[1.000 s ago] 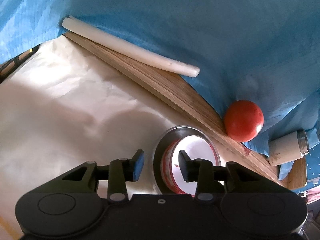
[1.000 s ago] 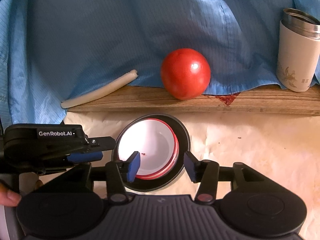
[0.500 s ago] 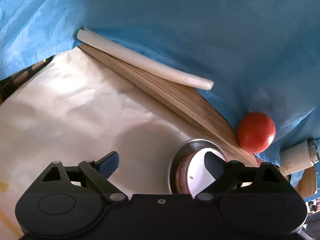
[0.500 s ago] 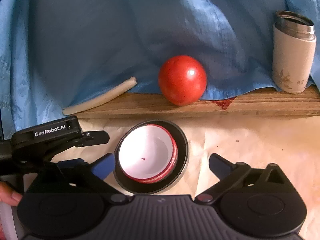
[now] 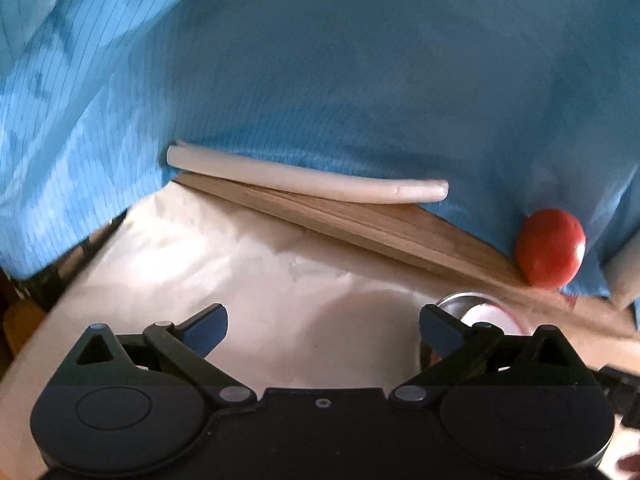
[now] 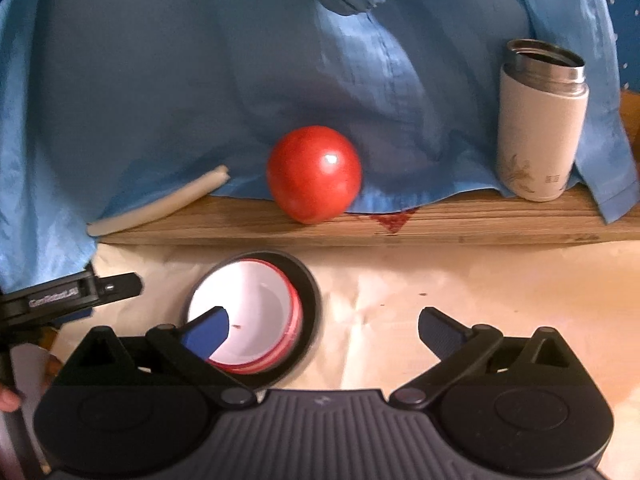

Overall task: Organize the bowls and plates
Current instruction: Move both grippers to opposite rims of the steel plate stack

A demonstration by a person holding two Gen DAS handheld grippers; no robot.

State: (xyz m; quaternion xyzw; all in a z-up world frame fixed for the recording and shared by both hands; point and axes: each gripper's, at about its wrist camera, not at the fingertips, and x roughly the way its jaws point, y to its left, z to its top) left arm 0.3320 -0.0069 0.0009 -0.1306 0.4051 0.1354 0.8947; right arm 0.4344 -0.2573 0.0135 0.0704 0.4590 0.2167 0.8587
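A white bowl with a red rim [image 6: 256, 312] sits nested inside a dark metal bowl [image 6: 310, 300] on the pale paper-covered table. In the right wrist view my right gripper [image 6: 322, 330] is open and empty, its left finger over the bowls' near side. My left gripper [image 5: 322, 330] is open and empty over bare paper; the bowls [image 5: 486, 312] show partly behind its right finger. The left gripper also shows at the left edge of the right wrist view [image 6: 80, 292].
A wooden board [image 6: 360, 224] runs along the back, draped with blue cloth [image 6: 200, 80]. On it lie a red tomato [image 6: 314, 174], a white rod [image 6: 160, 206] and a cream tumbler with a steel rim [image 6: 540, 120].
Both grippers opened wide and let go of the bowls. The left gripper pulled back and to the left; the right drew back slightly. The nested bowls stay on the paper.
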